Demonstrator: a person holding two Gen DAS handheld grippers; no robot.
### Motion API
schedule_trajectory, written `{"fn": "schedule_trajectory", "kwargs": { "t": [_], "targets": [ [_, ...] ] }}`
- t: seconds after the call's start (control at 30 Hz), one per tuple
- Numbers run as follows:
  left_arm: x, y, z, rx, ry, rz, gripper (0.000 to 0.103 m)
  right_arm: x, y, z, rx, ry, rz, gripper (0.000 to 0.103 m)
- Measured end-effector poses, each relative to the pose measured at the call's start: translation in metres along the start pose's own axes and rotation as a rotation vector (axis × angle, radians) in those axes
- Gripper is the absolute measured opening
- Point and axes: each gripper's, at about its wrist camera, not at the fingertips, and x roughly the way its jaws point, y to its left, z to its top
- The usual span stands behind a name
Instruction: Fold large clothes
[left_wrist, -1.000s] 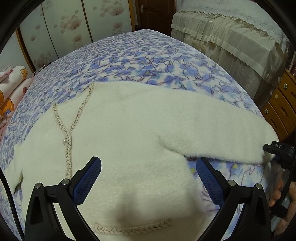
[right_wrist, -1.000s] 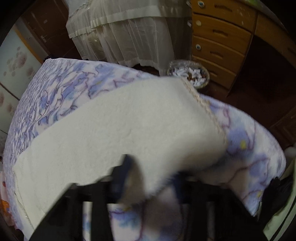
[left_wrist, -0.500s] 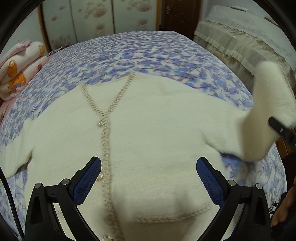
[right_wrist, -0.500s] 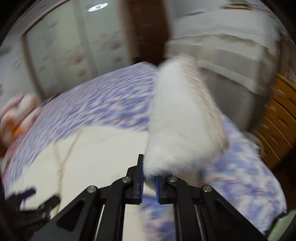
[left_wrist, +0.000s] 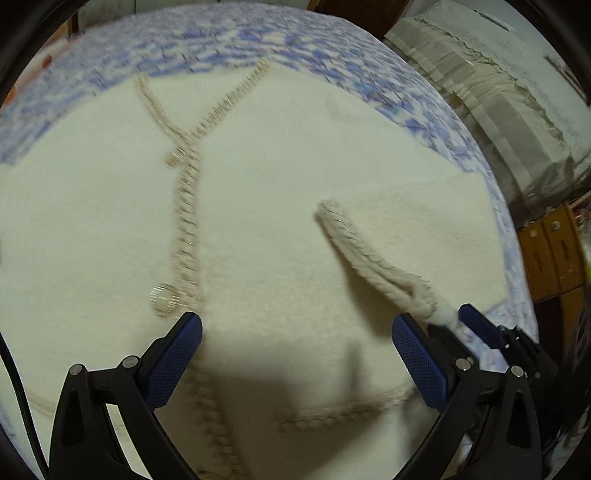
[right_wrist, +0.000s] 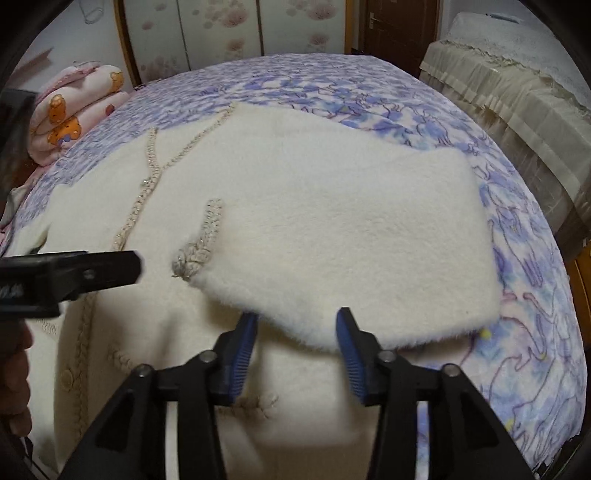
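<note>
No legible text showing in either view. Only candidate: a few small pale characters on the black body of the left gripper (right_wrist: 44, 284) at the left edge of the right wrist view, too blurred and cropped to read. Nothing printed is showing on the cream cardigan (right_wrist: 295, 206), the floral bedspread (right_wrist: 517, 258), the wardrobe doors (right_wrist: 221, 29) or the drawers (left_wrist: 550, 254).

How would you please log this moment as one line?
step: sleeve fold | right claw: open, at sleeve | sleeve: across cardigan | left claw: open
</note>
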Motion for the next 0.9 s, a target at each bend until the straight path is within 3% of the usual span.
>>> {"fn": "schedule_trajectory", "kwargs": {
  "t": [0.1, 0.23, 0.4, 0.43, 0.5, 0.57, 0.63, 0.77, 0.9],
  "targets": [
    [0.014, -0.003, 0.002, -0.036, 0.043, -0.106, 0.102, -0.006, 0.013, -0.005, -0.03, -0.013, 0.01, 0.048],
    [0.038, -0.013, 0.004, -0.072, 0.098, -0.18, 0.096, -0.014, 0.013, -0.011, 0.005, 0.007, 0.06, 0.048],
    [0.057, -0.029, 0.008, -0.056, 0.117, -0.18, 0.095, -0.02, 0.001, -0.026, 0.066, 0.023, 0.109, 0.048],
    [0.06, -0.033, 0.011, -0.049, 0.121, -0.176, 0.091, -0.02, -0.001, -0.028, 0.076, 0.026, 0.115, 0.048],
    [0.066, -0.041, 0.014, -0.035, 0.128, -0.173, 0.07, -0.019, -0.003, -0.032, 0.092, 0.033, 0.124, 0.048],
    [0.073, -0.049, 0.016, -0.021, 0.168, -0.197, 0.019, -0.017, -0.005, -0.035, 0.104, 0.043, 0.126, 0.048],
    [0.079, -0.06, 0.019, -0.02, 0.192, -0.192, 0.016, -0.015, -0.006, -0.037, 0.116, 0.055, 0.131, 0.048],
    [0.052, -0.09, 0.031, 0.121, 0.087, -0.078, 0.014, -0.017, -0.007, -0.04, 0.127, 0.055, 0.141, 0.048],
    [-0.01, -0.114, 0.063, 0.236, -0.126, 0.006, 0.014, -0.023, -0.007, -0.038, 0.122, 0.035, 0.12, 0.048]
  ]
}}
